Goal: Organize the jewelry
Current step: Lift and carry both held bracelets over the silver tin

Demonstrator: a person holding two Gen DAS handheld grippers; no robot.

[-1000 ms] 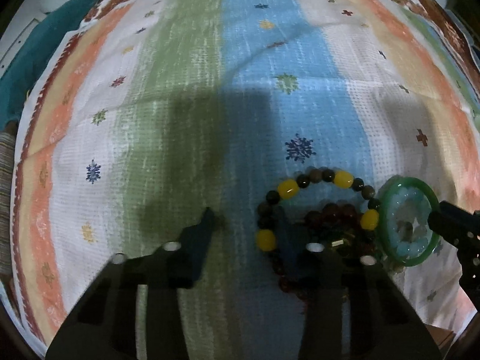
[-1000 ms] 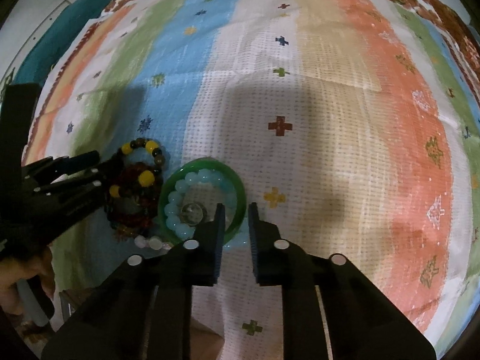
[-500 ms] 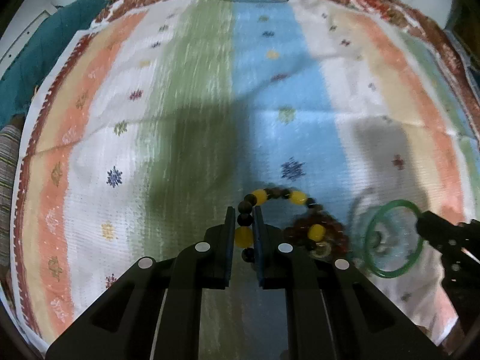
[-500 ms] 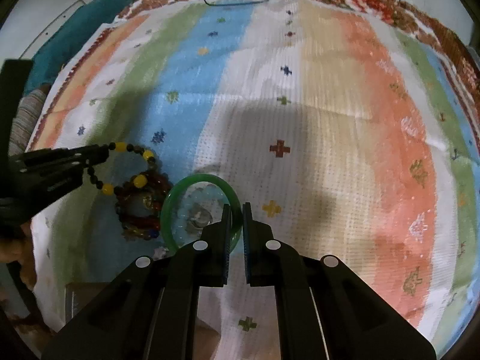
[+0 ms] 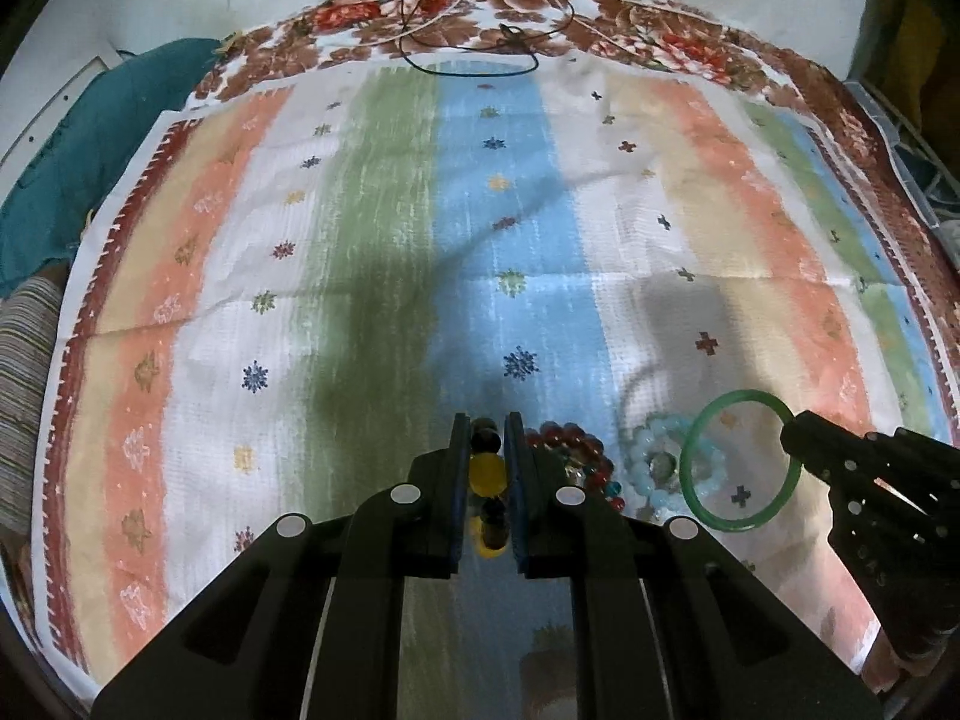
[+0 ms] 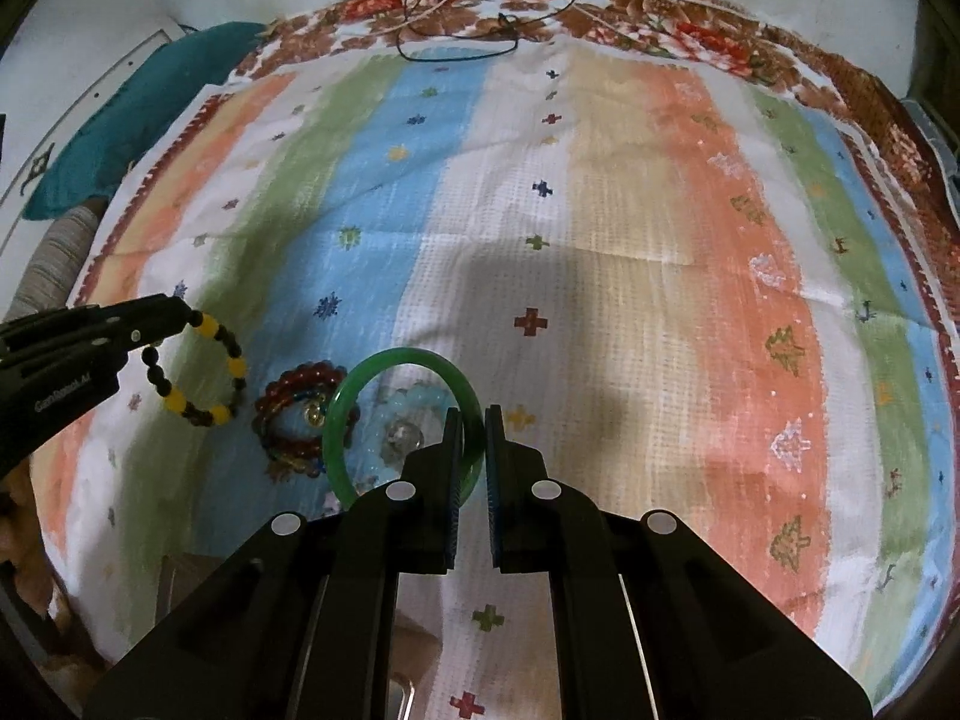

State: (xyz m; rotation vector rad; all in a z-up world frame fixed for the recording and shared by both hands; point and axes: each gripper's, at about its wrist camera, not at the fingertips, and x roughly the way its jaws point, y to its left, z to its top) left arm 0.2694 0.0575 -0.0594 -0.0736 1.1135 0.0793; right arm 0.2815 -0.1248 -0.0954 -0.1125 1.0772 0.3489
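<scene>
With each bracelet lifted clear of the pile, left gripper [image 5: 487, 433] clamps the yellow-and-dark beaded bracelet [image 6: 195, 373], right gripper [image 6: 473, 427] pinches the green bangle [image 6: 384, 367], probably to separate them.

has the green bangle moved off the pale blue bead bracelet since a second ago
Yes. The green bangle, gripped by the right tongs, has lifted and tilted, no longer ringing the pale blue bead bracelet.

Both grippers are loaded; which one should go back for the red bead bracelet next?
Probably left: the left gripper hangs right beside the red bead bracelet, while the pale blue bead bracelet lies between it and the right gripper.
</scene>
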